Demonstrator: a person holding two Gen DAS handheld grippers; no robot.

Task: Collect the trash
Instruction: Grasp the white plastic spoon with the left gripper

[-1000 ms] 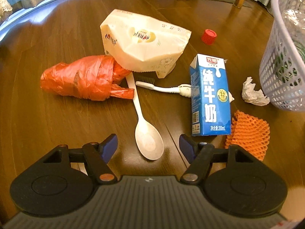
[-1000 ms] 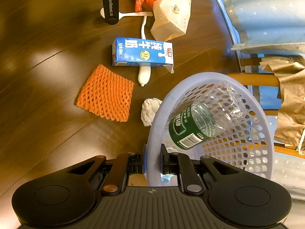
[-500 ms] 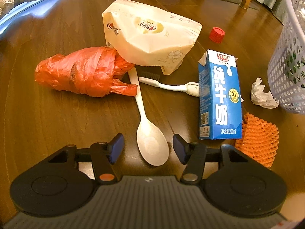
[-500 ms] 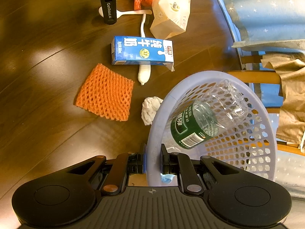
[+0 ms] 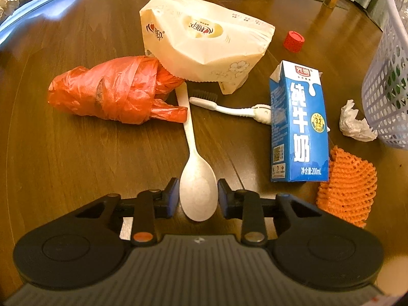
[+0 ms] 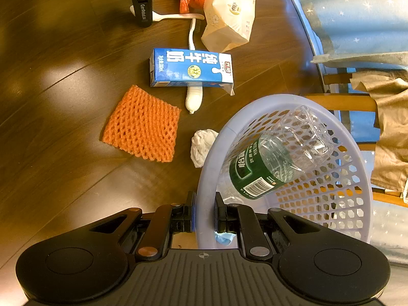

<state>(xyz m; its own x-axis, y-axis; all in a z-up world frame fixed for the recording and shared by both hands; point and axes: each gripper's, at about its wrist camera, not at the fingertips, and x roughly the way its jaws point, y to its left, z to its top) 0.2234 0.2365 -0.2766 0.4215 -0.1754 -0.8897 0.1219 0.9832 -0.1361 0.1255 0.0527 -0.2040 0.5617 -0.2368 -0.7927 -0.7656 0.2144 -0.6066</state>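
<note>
Left wrist view: the left gripper is closing around the white spoon, whose bowl lies between its jaws at 6 o'clock, pads not yet pressing; milk carton at 3 o'clock. Right wrist view: the right gripper is clamped on the basket rim at 6 o'clock; a plastic bottle lies inside.

The right gripper clamps the basket rim, a bottle lying inside.
</note>
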